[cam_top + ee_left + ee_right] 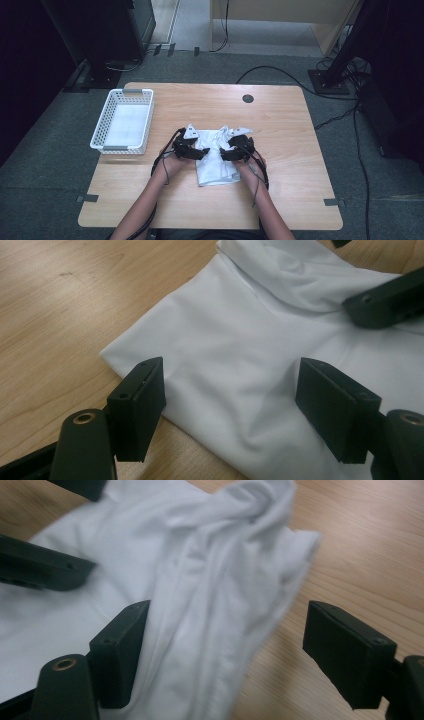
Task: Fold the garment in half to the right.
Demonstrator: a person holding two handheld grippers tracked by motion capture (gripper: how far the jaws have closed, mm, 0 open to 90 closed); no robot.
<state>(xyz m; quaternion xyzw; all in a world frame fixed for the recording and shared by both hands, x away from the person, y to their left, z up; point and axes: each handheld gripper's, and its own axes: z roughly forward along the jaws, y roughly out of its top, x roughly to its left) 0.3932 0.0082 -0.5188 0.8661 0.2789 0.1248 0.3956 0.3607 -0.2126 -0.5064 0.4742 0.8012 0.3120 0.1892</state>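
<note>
no readable text, no labels or brand marks, white cloth (260,355) plain, basket (123,121) apparently unmarked, view small

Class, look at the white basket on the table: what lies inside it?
Inside the white basket lies a flat white sheet or cloth covering its floor; nothing else shows. Anything beneath that layer is hidden.

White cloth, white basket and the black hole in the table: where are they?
white cloth (216,167), high view, flat folded part.
white basket (103,119), high view, left wall.
black hole (248,98), high view, its middle.
</note>
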